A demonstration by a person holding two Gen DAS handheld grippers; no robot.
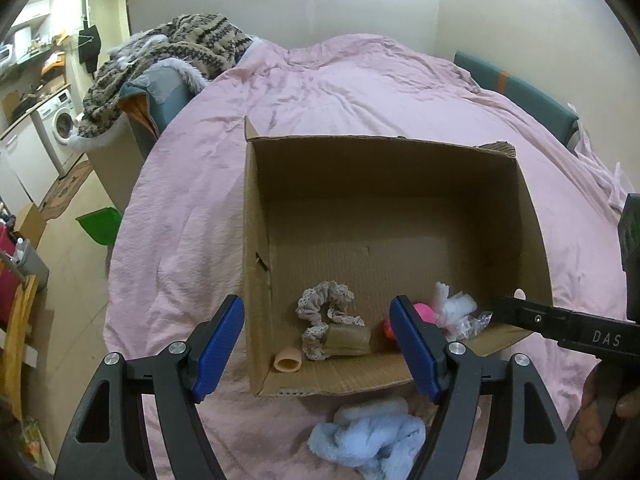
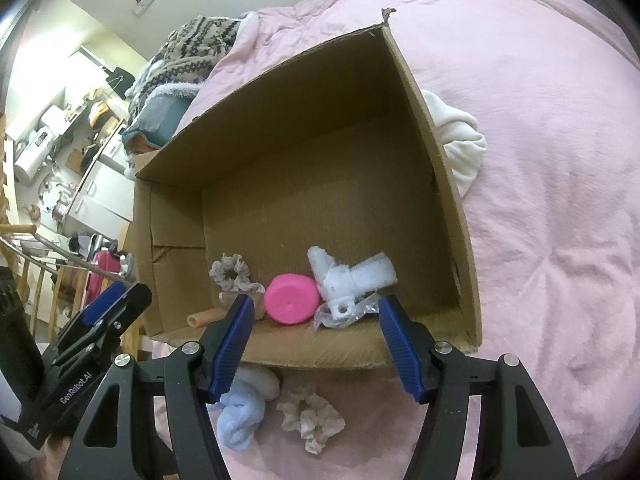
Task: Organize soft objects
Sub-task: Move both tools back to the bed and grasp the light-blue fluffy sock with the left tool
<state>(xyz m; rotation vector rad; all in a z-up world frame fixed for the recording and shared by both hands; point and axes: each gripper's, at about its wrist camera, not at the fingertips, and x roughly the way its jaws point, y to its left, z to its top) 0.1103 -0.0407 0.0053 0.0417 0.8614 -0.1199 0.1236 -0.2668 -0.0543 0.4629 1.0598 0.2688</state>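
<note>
While both sets of jaws sit wide and empty, worth flagging some risks. Left hand-held gripper (image 1: 318, 344) hovering over the cardboard box (image 1: 256, 208), near the beige scrunchie (image 1: 326, 306) inside; right hand-held gripper (image 2: 316, 342) parked at the near wall. Still out on the pink bed: blue fuzzy cloth (image 2: 240, 412) at 7 o'clock from the right one, cream scrunchie (image 2: 310, 416) around 6. Could easily snag the duvet along with the fluffy stuff, or bump the near flap and shove the light box away.

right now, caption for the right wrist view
Open right gripper above a cardboard box holding a pink disc.
</note>
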